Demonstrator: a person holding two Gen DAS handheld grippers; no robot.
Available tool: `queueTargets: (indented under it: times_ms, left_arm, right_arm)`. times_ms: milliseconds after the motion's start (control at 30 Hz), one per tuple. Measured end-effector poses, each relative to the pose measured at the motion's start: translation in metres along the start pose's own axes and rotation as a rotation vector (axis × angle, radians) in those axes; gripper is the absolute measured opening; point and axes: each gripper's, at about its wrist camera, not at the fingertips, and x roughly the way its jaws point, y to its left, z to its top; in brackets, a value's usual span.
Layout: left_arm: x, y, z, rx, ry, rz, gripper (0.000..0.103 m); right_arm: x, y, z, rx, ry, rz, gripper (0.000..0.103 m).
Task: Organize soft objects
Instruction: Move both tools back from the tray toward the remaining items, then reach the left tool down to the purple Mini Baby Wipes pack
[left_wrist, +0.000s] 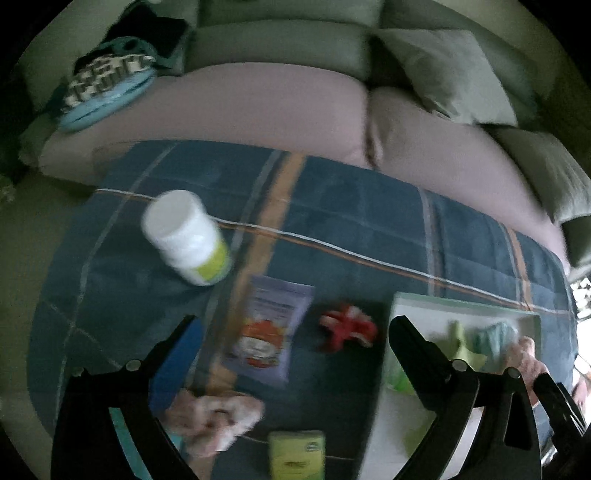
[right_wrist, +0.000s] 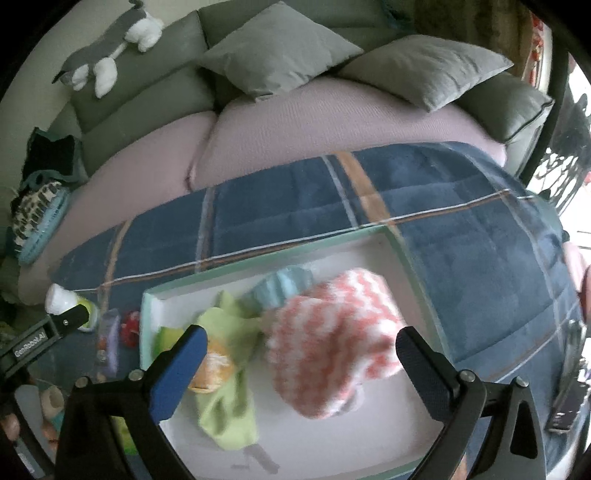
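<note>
Nearest in the left wrist view: left tongs (left_wrist: 291, 332) spread wide, nothing between the jaws, hovering over a blue plaid blanket (left_wrist: 351, 221). Under them, blurred: one pale pinkish soft lump (left_wrist: 214, 421) at the near edge, one yellow-green packet (left_wrist: 297, 456) beside it. Just beyond: one purple snack pouch (left_wrist: 269, 328) lying flat, one red-and-white soft toy (left_wrist: 347, 328) right of it, apart from the pouch. Farther left: one white bottle (left_wrist: 188, 236) with a yellow-green label, tipped on its side. At right: one shallow white tray (left_wrist: 461, 306) with a pale green rim.

Nearest in the right wrist view: right tongs (right_wrist: 301, 350) likewise spread to the full, gripping nothing, poised above the tray (right_wrist: 258, 254). Inside the tray, four soft items counted: one pink-and-white fluffy piece (right_wrist: 332, 339) between the open jaws but untouched by the pads; one light green cloth (right_wrist: 229, 398); one orange-and-white item (right_wrist: 214, 369), exact kind unclear; one light blue knitted piece (right_wrist: 284, 288) at the far side.

Beyond the blanket: sofa seat with two mauve cushions (right_wrist: 314, 129), three grey throw pillows (right_wrist: 277, 51) counted against the back, and one grey-and-white plush cat (right_wrist: 110, 48) atop the backrest.
</note>
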Motion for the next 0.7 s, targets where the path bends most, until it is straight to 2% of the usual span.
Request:
queueTargets:
  times_ms: [233, 700]
  left_arm:
    - [-0.004, 0.035, 0.003, -0.073, -0.007, 0.025, 0.100]
    - [0.008, 0.093, -0.001, -0.199, 0.030, 0.079, 0.100]
  right_arm:
    - [-0.004, 0.034, 0.000, -0.052, -0.037, 0.043, 0.103]
    - [0.028, 0.105, -0.020, -0.179, 0.030, 0.139, 0.103]
